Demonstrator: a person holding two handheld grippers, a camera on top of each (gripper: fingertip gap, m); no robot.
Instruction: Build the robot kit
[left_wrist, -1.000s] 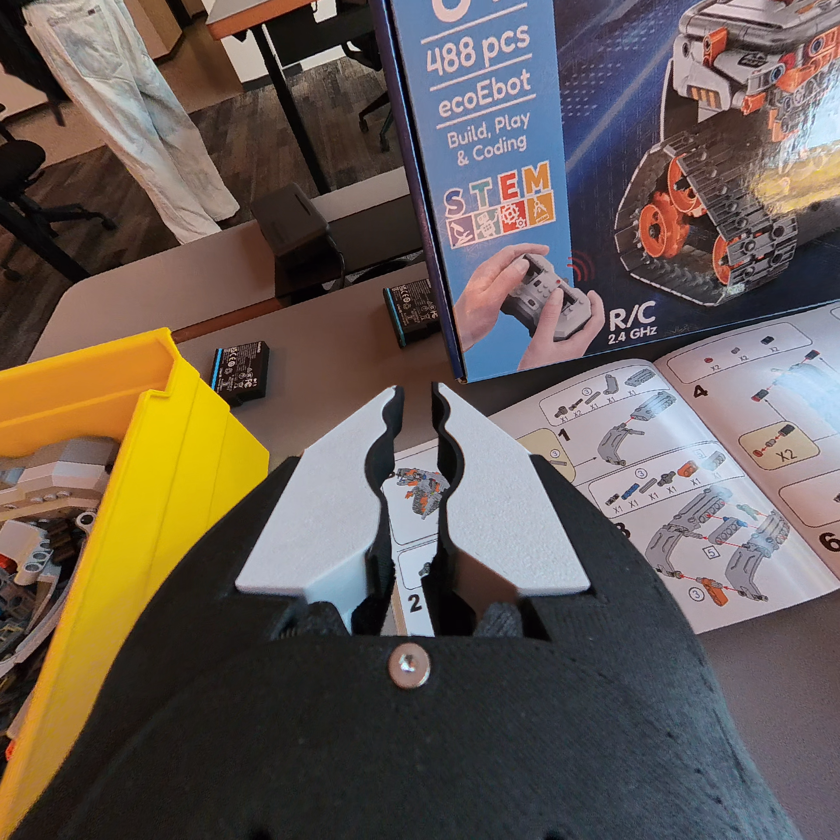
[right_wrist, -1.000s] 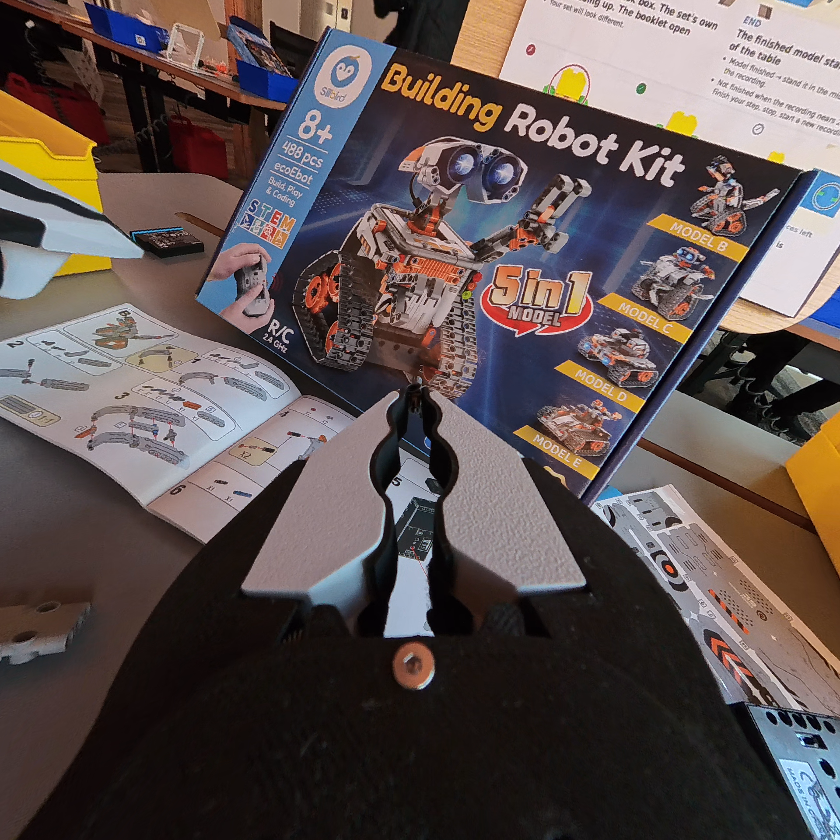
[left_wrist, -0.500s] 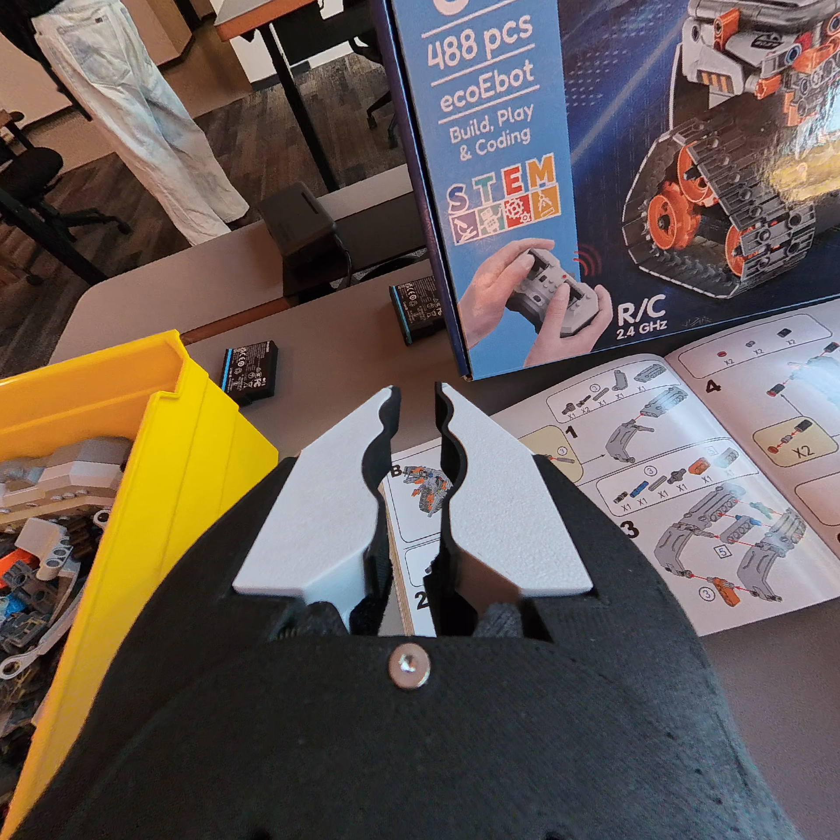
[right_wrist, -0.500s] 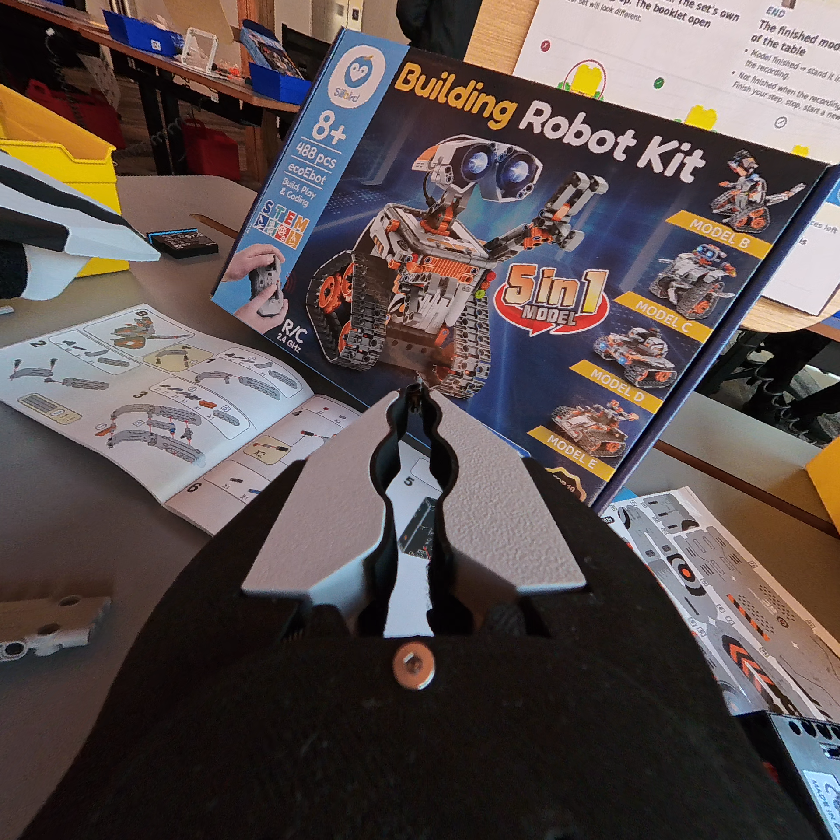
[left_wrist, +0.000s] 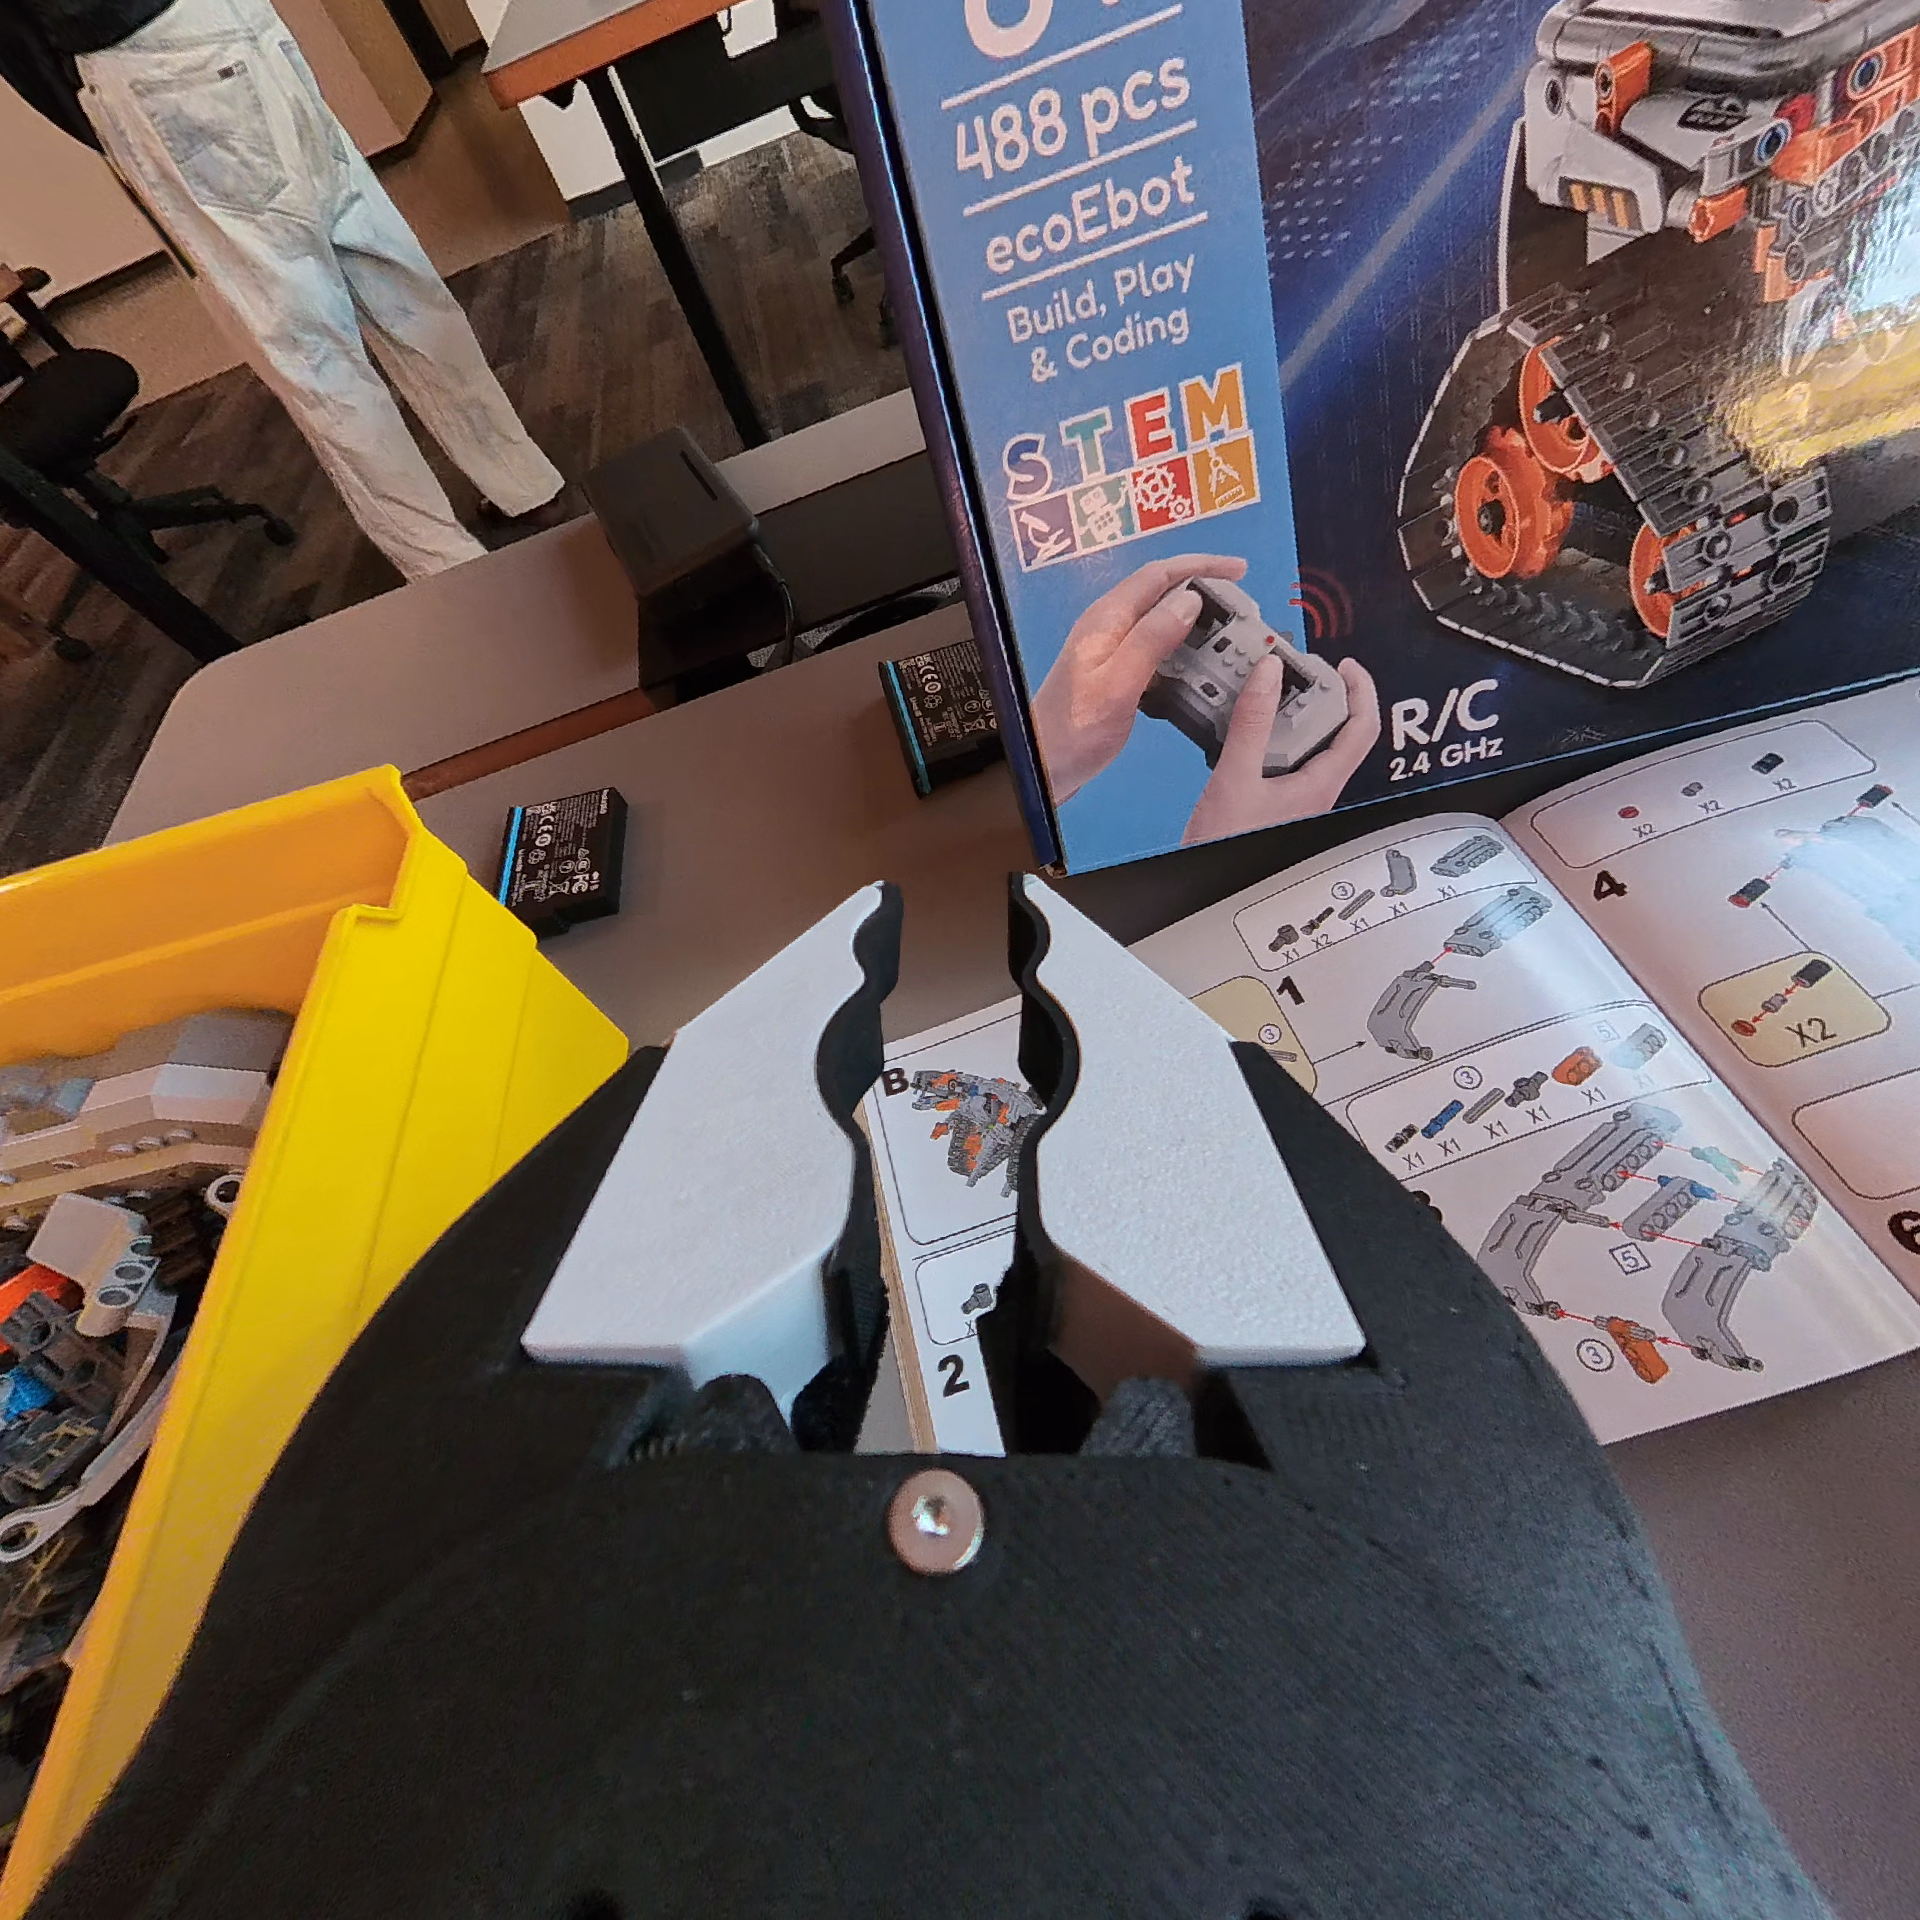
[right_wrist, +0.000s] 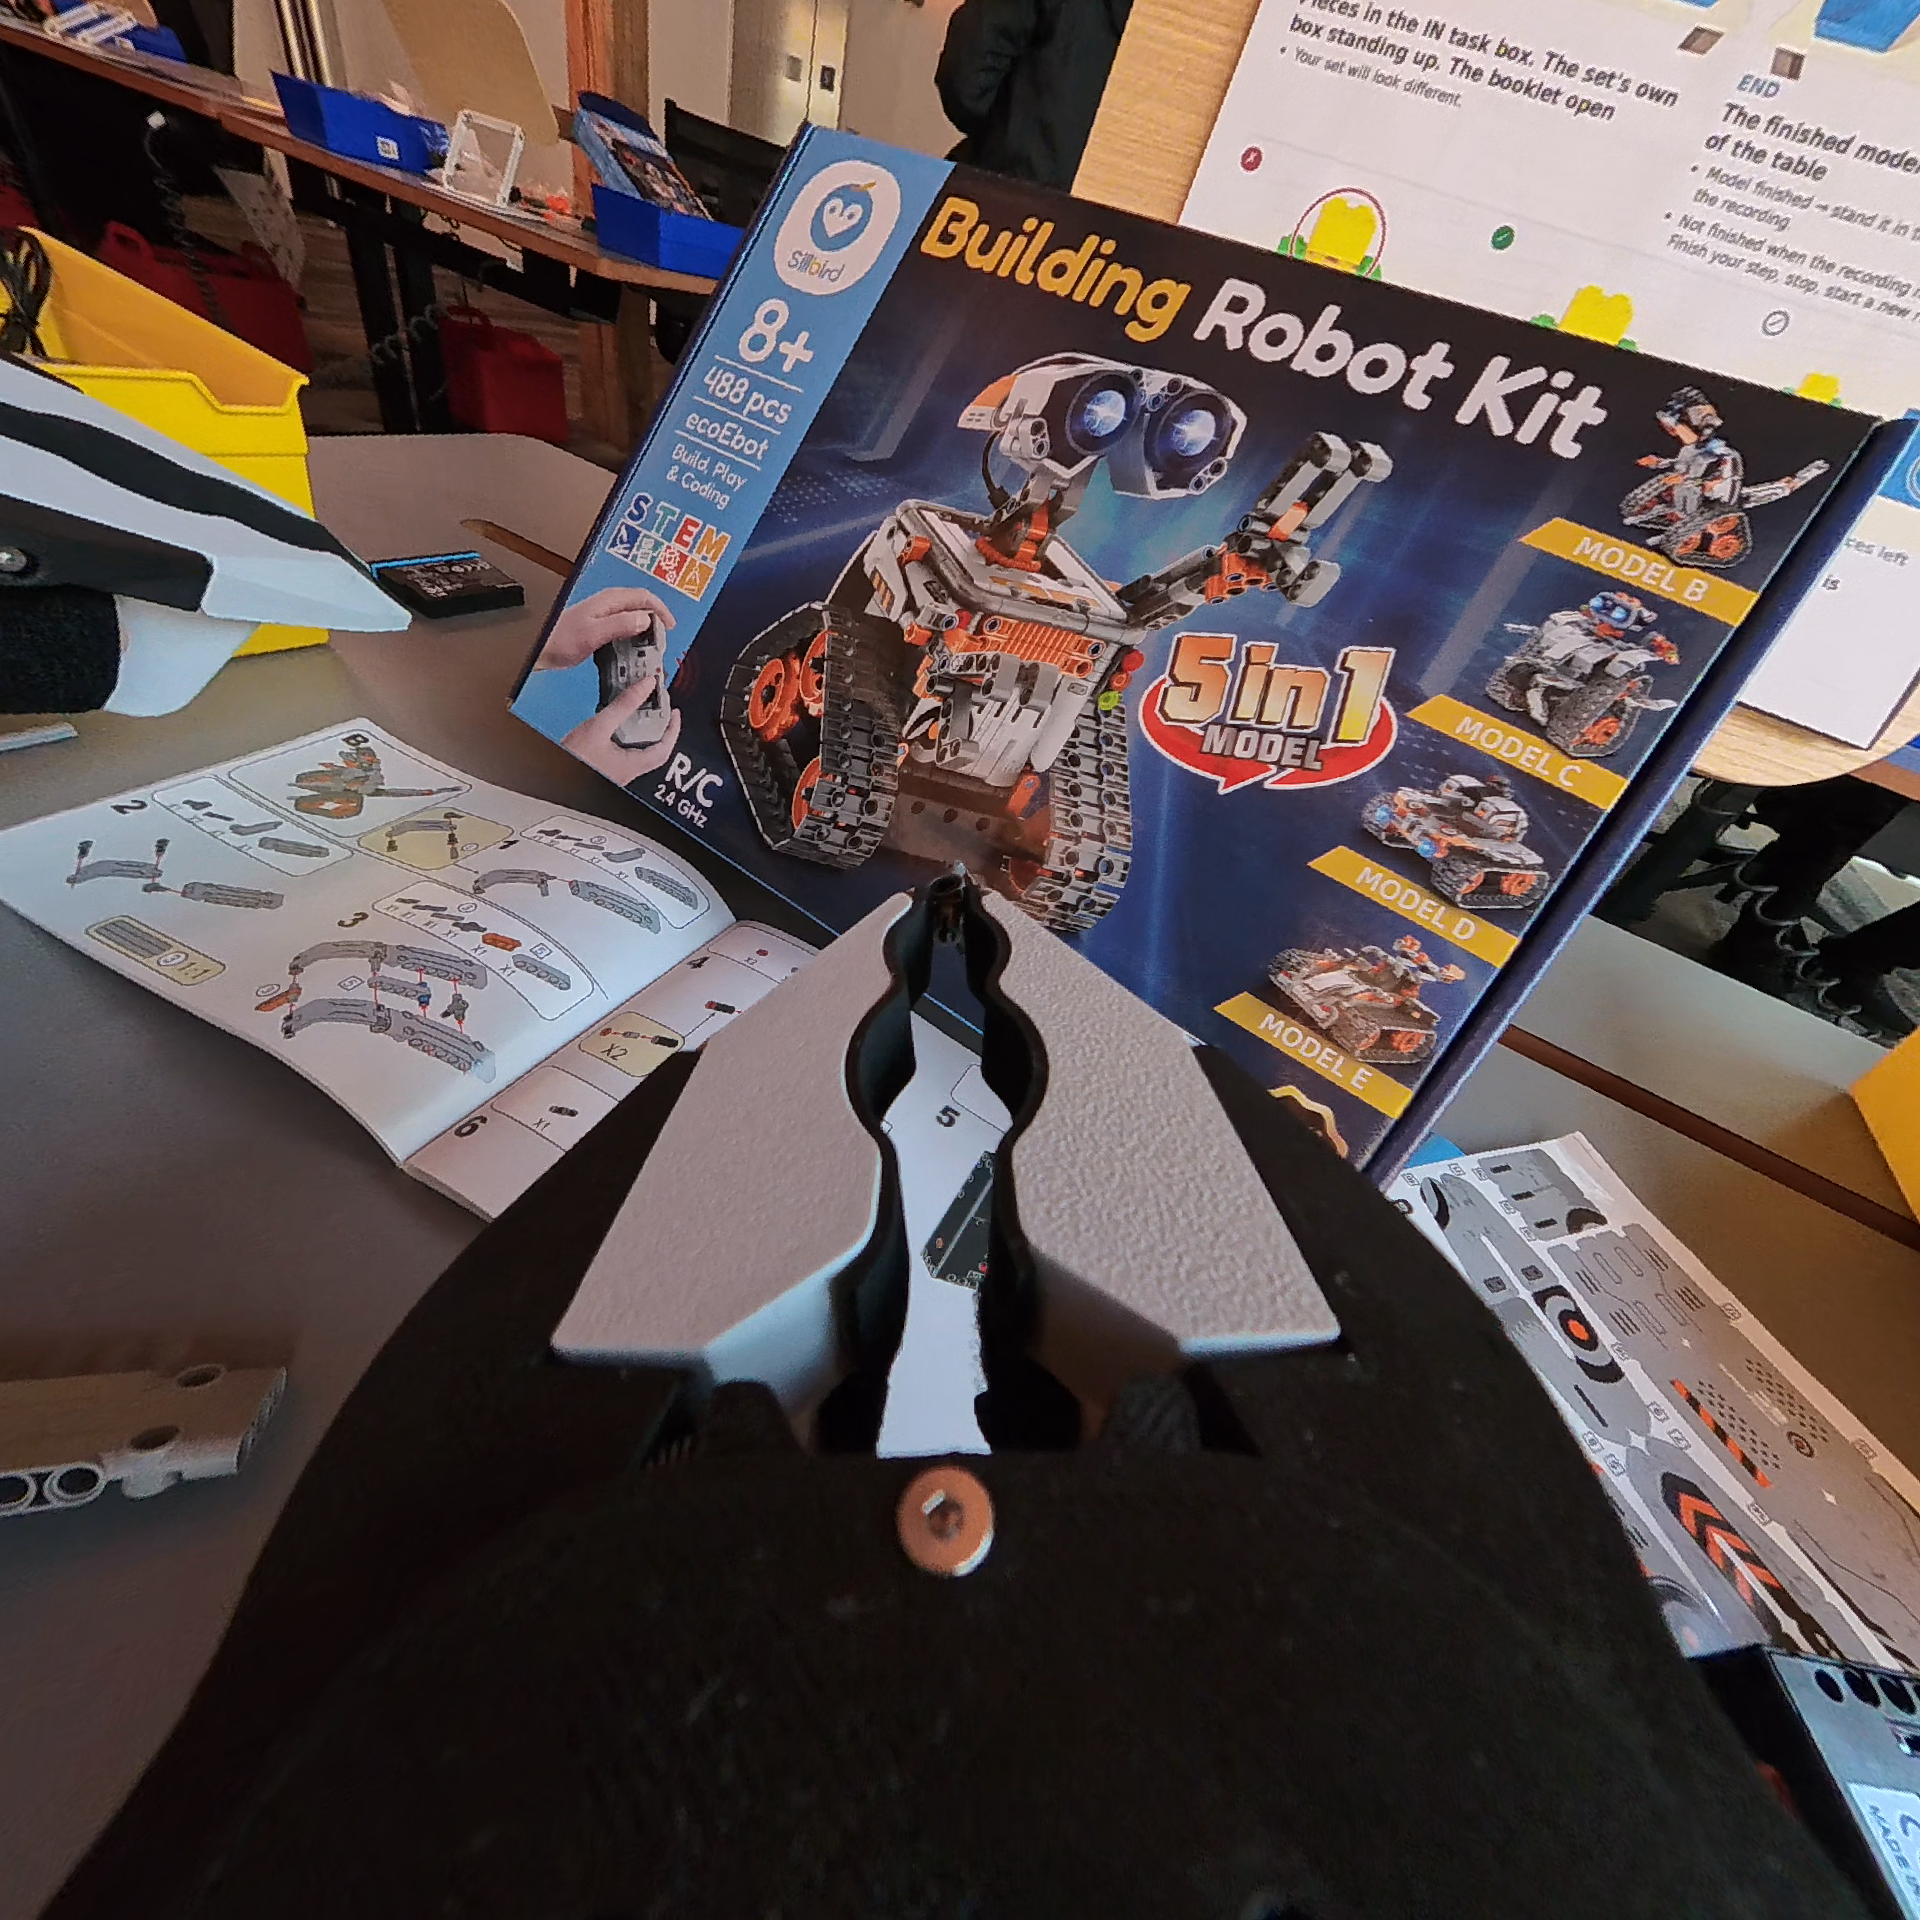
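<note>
Grey fingers of the left gripper (left_wrist: 954, 896) are parted narrowly and empty, held over the open instruction booklet (left_wrist: 1558, 1060) beside the yellow bin (left_wrist: 343, 1039). The right gripper (right_wrist: 948, 902) is pinched on what seems a tiny dark part (right_wrist: 945, 896), hard to make out; it could be dropped if the grip slackens.

The left gripper (left_wrist: 954, 896) hangs above the grey desk (left_wrist: 748, 831) with a clear gap between its fingertips and nothing in it. Below lies an open instruction booklet (left_wrist: 1507, 1091). A yellow bin (left_wrist: 416, 1039) of building pieces sits at its left. A robot kit box (left_wrist: 1351, 416) stands upright behind, with two black battery packs (left_wrist: 566, 857) near it.
</note>
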